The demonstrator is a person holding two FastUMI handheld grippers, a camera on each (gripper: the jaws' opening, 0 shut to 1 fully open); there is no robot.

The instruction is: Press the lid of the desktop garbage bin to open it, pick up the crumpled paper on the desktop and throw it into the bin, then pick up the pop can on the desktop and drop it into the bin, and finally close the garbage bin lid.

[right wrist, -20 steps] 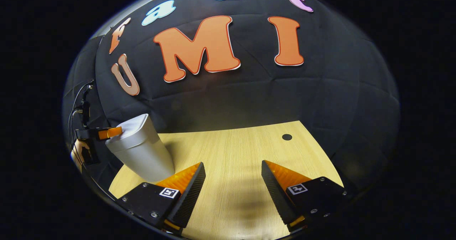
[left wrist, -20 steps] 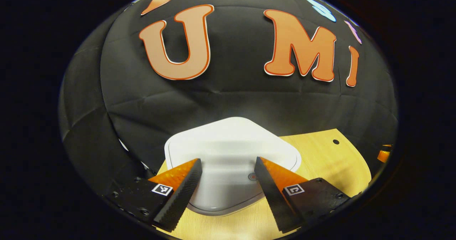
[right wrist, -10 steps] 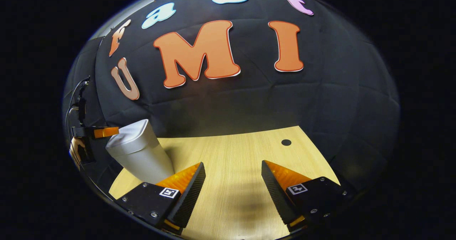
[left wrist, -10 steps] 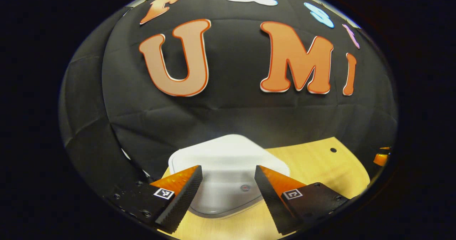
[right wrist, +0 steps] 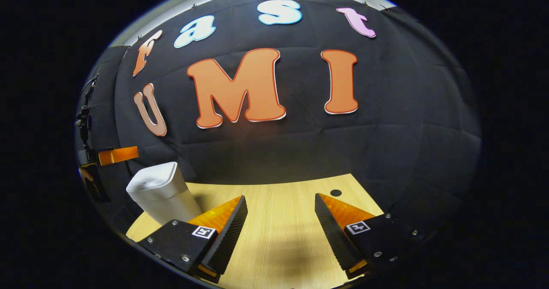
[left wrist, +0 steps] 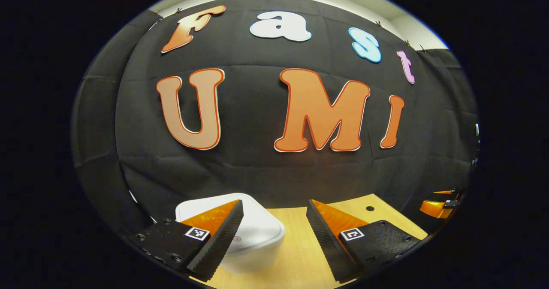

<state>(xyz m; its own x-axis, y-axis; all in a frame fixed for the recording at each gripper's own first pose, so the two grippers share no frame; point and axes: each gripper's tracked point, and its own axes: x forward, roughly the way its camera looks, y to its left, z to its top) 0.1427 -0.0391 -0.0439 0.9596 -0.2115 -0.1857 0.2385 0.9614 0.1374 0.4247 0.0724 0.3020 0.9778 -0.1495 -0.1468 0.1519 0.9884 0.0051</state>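
In the left gripper view, the left gripper (left wrist: 274, 229) hangs above the wooden desktop (left wrist: 300, 254) with its 2 fingers spread wide and nothing between them. The white desktop garbage bin (left wrist: 257, 242) stands below and to the left of the gap, partly hidden behind the left finger (left wrist: 216, 237); the fingers do not touch it. Its lid (left wrist: 259, 224) lies flat and closed, with a small round mark (left wrist: 237, 239) near the front edge. At the far right edge of this view a part of the right gripper (left wrist: 437, 205) shows, well apart from the bin.

In the right gripper view, the right gripper (right wrist: 281, 227) is also wide open and empty over bare desktop (right wrist: 279, 237). The bin (right wrist: 161, 192) stands at the left, seen from the side, upright and tapering downward, its lid (right wrist: 154, 177) shut. The left gripper (right wrist: 113, 155) hovers above and left of the bin, clear of the lid. A dark round hole (right wrist: 336, 192) sits in the desktop near the far edge.
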